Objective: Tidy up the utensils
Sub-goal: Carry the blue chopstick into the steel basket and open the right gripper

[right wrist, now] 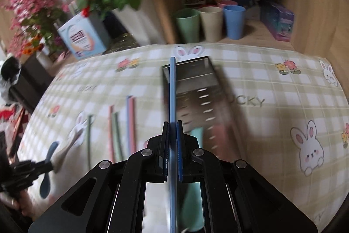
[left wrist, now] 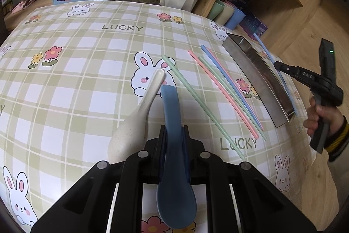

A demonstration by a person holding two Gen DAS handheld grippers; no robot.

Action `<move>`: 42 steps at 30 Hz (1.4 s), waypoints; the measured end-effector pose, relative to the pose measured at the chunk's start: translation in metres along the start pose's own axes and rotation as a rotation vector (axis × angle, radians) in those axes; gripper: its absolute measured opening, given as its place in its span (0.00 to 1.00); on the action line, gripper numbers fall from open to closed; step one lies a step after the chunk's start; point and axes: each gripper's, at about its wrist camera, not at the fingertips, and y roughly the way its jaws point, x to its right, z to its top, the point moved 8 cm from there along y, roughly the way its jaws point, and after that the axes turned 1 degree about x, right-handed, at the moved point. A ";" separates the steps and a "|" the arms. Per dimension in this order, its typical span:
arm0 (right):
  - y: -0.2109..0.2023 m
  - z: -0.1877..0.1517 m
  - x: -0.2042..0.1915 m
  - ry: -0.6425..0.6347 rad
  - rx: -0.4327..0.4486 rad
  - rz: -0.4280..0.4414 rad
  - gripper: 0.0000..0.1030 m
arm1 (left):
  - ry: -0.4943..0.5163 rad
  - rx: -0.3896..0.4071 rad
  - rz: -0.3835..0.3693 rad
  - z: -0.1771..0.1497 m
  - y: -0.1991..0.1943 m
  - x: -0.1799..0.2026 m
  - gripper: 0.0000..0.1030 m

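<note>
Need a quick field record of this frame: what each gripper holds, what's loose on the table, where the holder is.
left gripper: shut on blue spoon, bowl end toward the camera
right gripper: shut on blue chopstick, held above metal utensil holder
loose on tablecloth: cream spoon; five chopsticks, namely green chopstick lying apart, and a group of two pink, one blue, one green
holder position: lying on its side, right of the chopstick group
holder contents: blurred green and pink shapes inside, unclear
shelf behind: three cups
</note>
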 end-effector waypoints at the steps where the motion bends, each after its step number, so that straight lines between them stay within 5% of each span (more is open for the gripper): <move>1: 0.004 0.001 0.003 0.009 -0.004 -0.002 0.06 | -0.003 0.000 0.002 0.001 0.000 -0.001 0.13; 12: 0.037 -0.012 0.015 0.053 -0.091 0.035 0.06 | -0.013 -0.015 0.038 0.005 0.004 -0.004 0.13; 29: 0.033 -0.027 0.017 0.134 -0.132 0.092 0.07 | -0.010 -0.033 0.043 0.008 0.005 0.007 0.13; 42: -0.013 -0.033 0.022 0.074 -0.095 -0.074 0.08 | -0.008 -0.033 0.024 0.021 0.004 0.030 0.13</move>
